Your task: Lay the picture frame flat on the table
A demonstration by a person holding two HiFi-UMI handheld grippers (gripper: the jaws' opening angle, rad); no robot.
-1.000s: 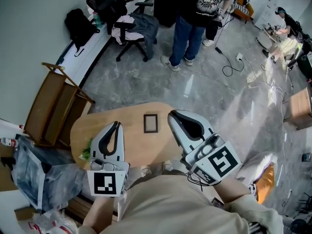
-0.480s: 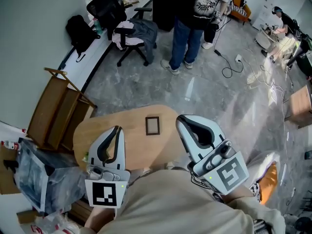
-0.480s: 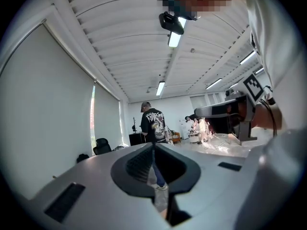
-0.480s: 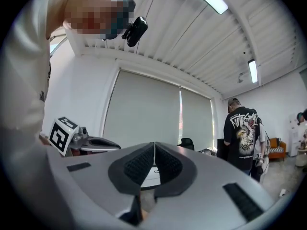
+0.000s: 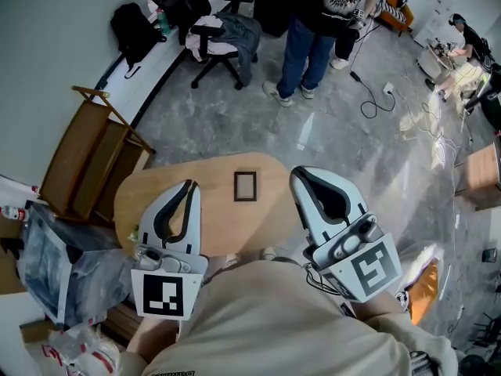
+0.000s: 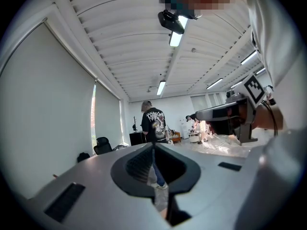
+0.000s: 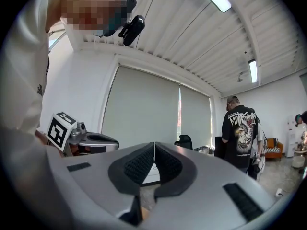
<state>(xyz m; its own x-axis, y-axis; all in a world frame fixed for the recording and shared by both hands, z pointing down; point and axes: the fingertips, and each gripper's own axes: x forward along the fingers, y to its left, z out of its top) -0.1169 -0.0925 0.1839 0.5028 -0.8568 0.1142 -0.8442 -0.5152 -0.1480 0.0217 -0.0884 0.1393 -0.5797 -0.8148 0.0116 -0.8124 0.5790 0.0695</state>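
A small dark picture frame [image 5: 245, 186] lies flat on the round wooden table [image 5: 149, 194], near its far edge. My left gripper [image 5: 185, 188] is held up near my chest, left of the frame, its jaws shut with nothing between them. My right gripper [image 5: 301, 178] is raised to the right of the frame, also shut and empty. Both grippers point up and away from the table. In the left gripper view the left gripper [image 6: 153, 150] faces the room, and so does the right gripper [image 7: 154, 150] in its own view. The frame is hidden in both gripper views.
A wooden crate [image 5: 82, 163] stands left of the table, with plastic bags [image 5: 59, 265] below it. A person in jeans [image 5: 305, 37] stands on the grey floor beyond the table. An office chair [image 5: 219, 41] and a black backpack [image 5: 135, 30] are at the back.
Both grippers have drawn back from the frame toward my body and lifted. The right gripper's jaws have come fully together. The frame lies as before.
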